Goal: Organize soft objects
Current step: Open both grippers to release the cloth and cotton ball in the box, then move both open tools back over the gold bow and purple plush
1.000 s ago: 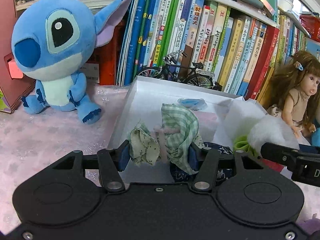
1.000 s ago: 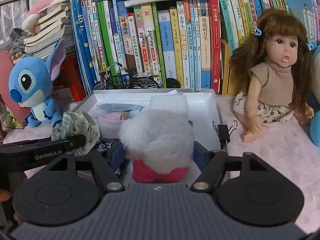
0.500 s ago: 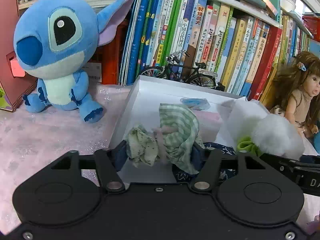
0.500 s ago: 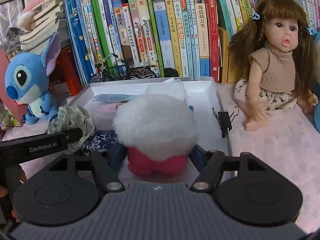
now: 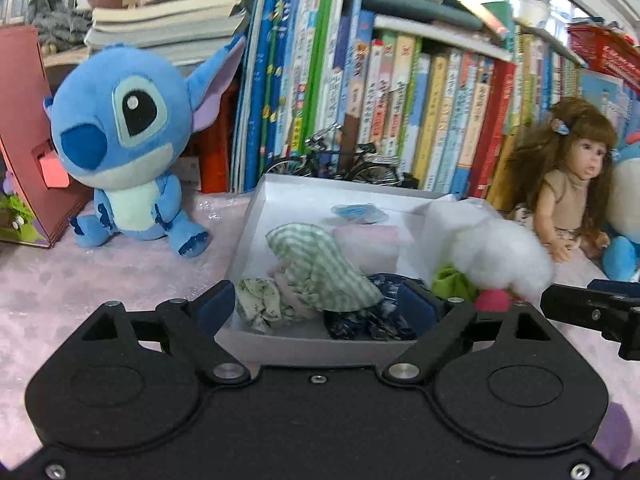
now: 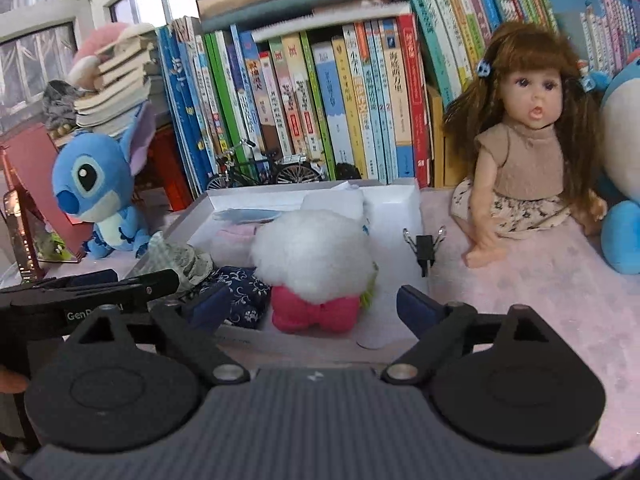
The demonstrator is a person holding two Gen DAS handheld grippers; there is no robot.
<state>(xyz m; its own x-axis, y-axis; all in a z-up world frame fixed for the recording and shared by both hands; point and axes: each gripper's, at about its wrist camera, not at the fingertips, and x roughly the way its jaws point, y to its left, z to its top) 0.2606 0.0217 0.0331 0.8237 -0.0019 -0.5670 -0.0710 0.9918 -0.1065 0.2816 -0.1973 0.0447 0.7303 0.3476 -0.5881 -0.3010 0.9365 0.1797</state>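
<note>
Pink cloth [image 6: 520,280] covers the table, books behind. Nearest, the left gripper [image 5: 320,300] stands spread at the white box's [image 5: 248,240] front rim, gripping nothing; the green checked cloth bundle [image 5: 320,268] lies inside, just beyond its fingertips. The right gripper [image 6: 312,300] is likewise spread around the white fluffy toy [image 6: 312,256], apparently released and resting in the box, pink bow [image 6: 316,314] forward. Both soft things seem placed there for gathering. Farther back sit the blue plush [image 5: 124,152] and the doll [image 6: 528,136].

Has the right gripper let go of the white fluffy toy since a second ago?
Yes. The right gripper now stands open, fingers clear of the white fluffy toy, which rests in the white box.
</note>
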